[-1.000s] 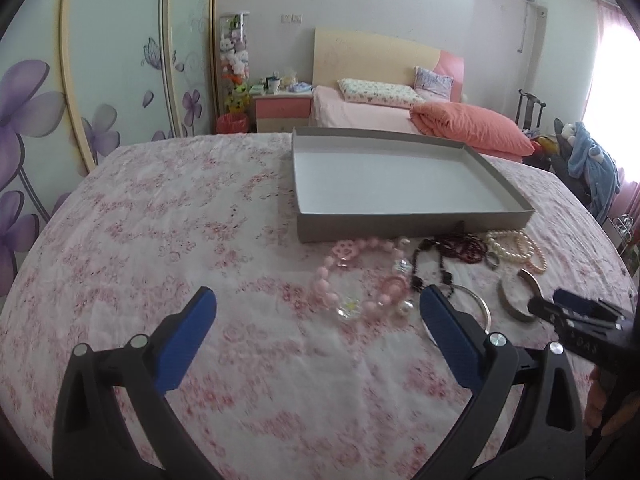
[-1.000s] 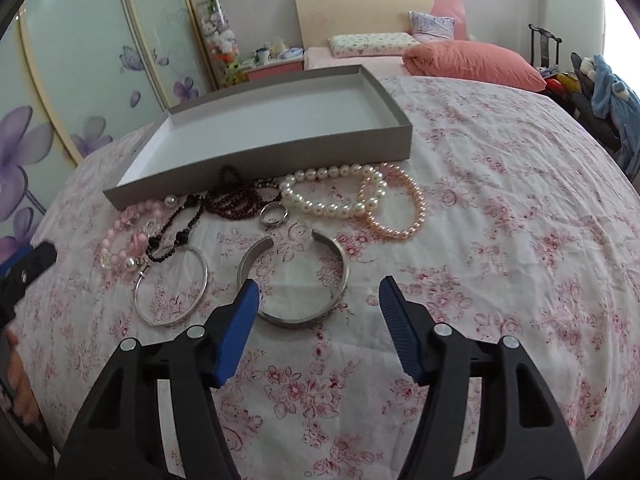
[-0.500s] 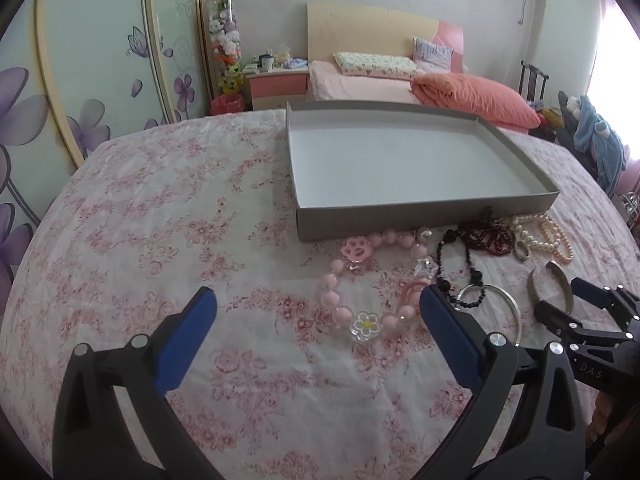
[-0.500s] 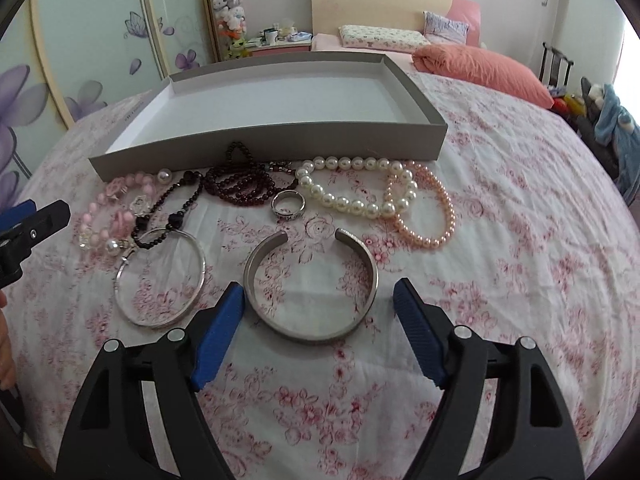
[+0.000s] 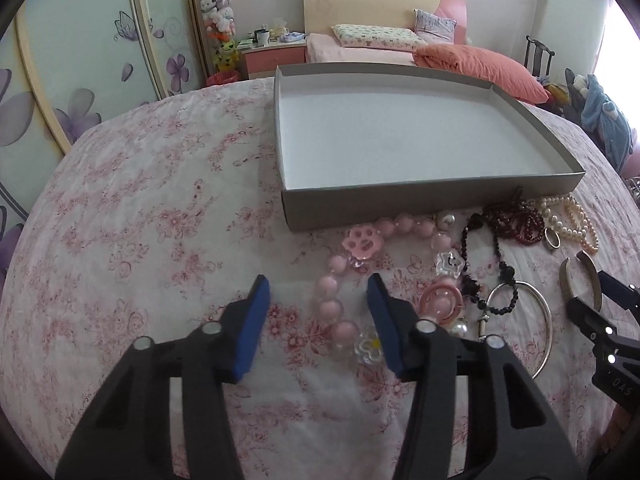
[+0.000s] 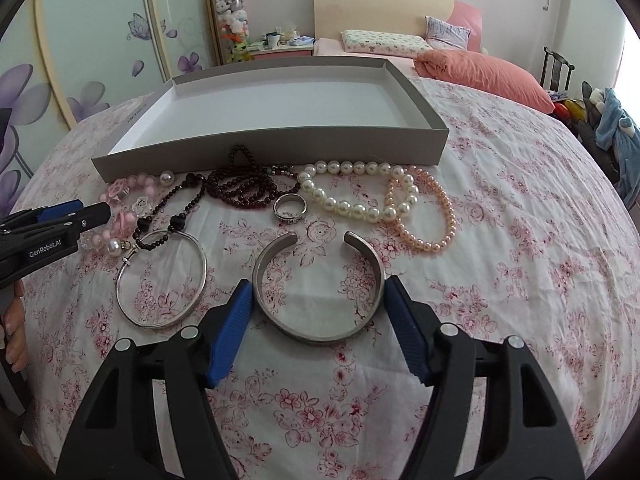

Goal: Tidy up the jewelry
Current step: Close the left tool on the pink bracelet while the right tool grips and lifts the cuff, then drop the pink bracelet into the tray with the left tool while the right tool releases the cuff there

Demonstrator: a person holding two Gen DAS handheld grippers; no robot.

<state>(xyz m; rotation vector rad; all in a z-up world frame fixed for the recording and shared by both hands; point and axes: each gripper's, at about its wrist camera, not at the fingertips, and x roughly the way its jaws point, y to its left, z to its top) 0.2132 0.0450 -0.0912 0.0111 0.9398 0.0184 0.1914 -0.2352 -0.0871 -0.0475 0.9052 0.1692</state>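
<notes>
the left gripper [image 5: 318, 300] is pointing down at the floral bedspread [image 5: 152, 216] with its blue pads closing in; a run of beads of the pink bead bracelet [image 5: 334, 308] is lying between them, and the pads are not yet pressing on it. the right pad is sitting just beside the bracelet's clear flower charm [image 5: 369, 346] (whether it is touching the charm is hard to tell). the right gripper [image 6: 318, 312] is standing fairly wide and closing a little, its pads flanking the open silver cuff [image 6: 318, 284], with the cuff's gap facing away toward the box; the pads are looking close to the cuff's sides, but i cannot tell whether they are touching. just left of the cuff a thin silver bangle [image 6: 162, 278] is lying flat, with a black bead strand [image 6: 168, 212] draped over its far edge. beyond these, a small silver ring [image 6: 290, 208], a heap of dark red beads [image 6: 244, 190], a white pearl bracelet [image 6: 352, 196] and a peach pearl bracelet [image 6: 426, 216] are lying in a row near the front wall of the shallow grey box [image 6: 272, 146]. a person's fingers [image 6: 14, 336] are showing at the left edge under the left gripper's handle.
</notes>
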